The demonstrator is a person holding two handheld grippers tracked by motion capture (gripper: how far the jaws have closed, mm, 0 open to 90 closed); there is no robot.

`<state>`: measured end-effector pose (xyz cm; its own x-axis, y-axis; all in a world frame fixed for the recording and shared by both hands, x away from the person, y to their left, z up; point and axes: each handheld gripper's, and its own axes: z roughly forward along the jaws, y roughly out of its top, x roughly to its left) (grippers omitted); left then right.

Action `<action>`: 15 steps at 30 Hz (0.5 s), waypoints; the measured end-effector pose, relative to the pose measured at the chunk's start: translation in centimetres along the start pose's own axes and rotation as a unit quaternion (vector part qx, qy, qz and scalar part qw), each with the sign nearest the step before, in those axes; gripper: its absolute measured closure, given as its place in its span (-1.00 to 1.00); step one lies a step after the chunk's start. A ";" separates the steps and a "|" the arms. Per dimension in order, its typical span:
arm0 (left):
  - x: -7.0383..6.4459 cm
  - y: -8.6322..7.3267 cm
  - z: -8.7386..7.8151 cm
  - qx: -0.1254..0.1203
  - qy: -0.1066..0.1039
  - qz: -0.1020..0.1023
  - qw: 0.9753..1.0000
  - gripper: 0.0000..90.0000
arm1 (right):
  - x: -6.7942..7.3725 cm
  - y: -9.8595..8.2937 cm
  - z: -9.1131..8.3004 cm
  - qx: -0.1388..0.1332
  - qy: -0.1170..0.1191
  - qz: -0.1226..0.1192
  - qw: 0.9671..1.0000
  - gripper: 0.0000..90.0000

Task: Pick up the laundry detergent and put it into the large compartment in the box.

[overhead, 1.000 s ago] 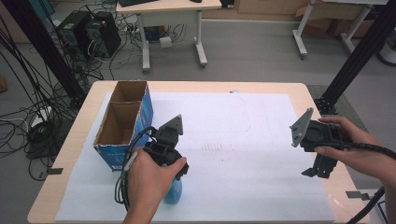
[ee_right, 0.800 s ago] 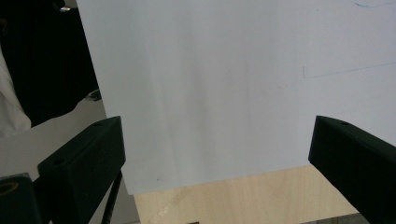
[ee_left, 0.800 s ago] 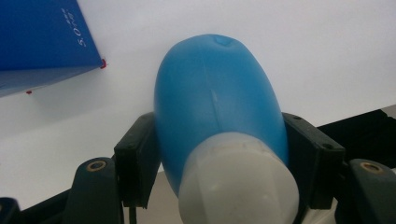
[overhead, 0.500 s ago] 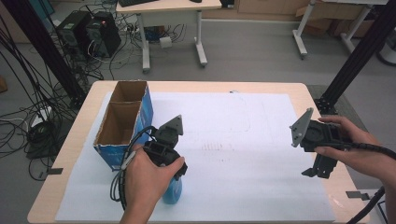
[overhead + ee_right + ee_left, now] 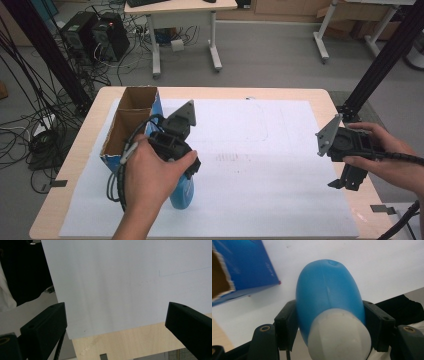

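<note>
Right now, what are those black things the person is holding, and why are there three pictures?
They are hand-held claws, one in each hand. One picture comes from a camera high above the table. The other two come from little cameras riding on each claw. The left claw is squeezing a blue bottle with a white cap. The right claw is open and holds nothing, above the white paper near the table's edge. A blue cardboard box with its top open sits on the table's left side, beside the bottle.
</note>
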<state>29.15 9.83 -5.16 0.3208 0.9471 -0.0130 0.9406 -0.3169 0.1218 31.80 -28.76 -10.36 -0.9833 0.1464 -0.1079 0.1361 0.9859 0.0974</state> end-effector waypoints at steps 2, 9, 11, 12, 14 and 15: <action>0.2 0.2 -1.3 -0.005 0.000 -0.001 1.000 -0.20 | 0.1 0.0 -0.1 0.001 -0.002 0.003 1.000 -0.92; 1.0 1.3 -5.9 -0.014 0.005 -0.009 1.000 -0.20 | 0.1 -0.1 -0.4 0.000 0.000 0.001 1.000 -0.92; 1.2 1.5 -6.9 -0.017 0.009 -0.014 1.000 -0.20 | 0.1 -0.1 -0.5 0.000 0.000 0.001 1.000 -0.92; 1.3 1.6 -7.3 -0.017 0.010 -0.015 1.000 -0.20 | 0.0 0.0 -0.4 0.000 0.001 0.001 1.000 -0.92; 1.7 1.7 -8.2 -0.020 0.010 -0.022 1.000 -0.20 | -0.1 0.1 -0.4 0.004 0.002 0.002 1.000 -0.92; 1.7 1.7 -8.2 -0.020 0.010 -0.022 1.000 -0.20 | -0.2 0.1 -0.4 0.005 0.000 0.003 1.000 -0.92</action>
<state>30.44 11.33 3.12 0.2761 0.9611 0.0008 0.9486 -0.2726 0.1606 31.99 -28.72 -9.96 -0.9826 0.1519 -0.1069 0.1428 0.9858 0.0877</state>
